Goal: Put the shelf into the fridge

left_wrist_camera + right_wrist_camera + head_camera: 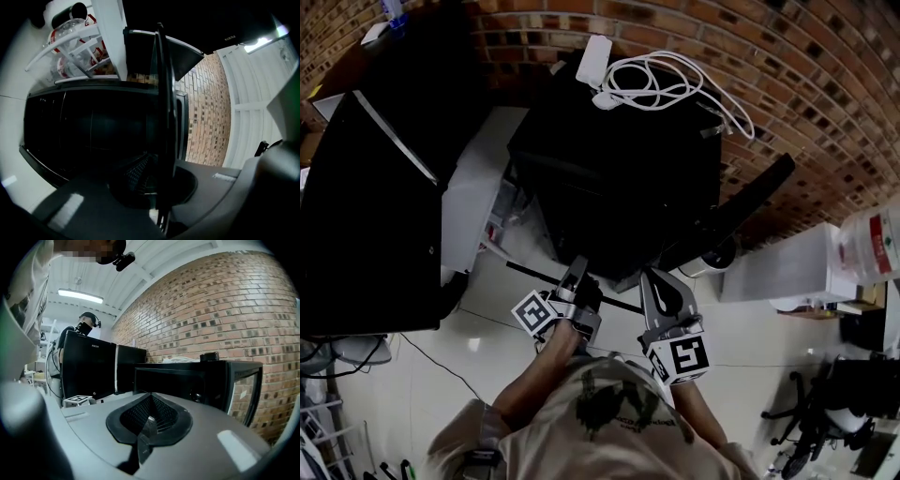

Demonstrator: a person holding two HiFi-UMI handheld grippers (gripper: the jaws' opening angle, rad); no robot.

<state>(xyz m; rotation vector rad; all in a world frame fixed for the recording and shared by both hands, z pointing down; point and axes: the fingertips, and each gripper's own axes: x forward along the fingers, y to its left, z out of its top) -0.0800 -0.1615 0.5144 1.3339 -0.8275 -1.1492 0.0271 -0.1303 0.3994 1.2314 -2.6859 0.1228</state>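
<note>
L gripper clamped on thin dark shelf, edge-on, just near side of black fridge, seemingly outside it; dim view. R gripper pinched closed, nothing in it, right of L.

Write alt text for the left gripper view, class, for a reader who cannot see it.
The left gripper is shut on a thin dark shelf, seen edge-on. Behind it is the black fridge, with a brick wall beyond.
</note>
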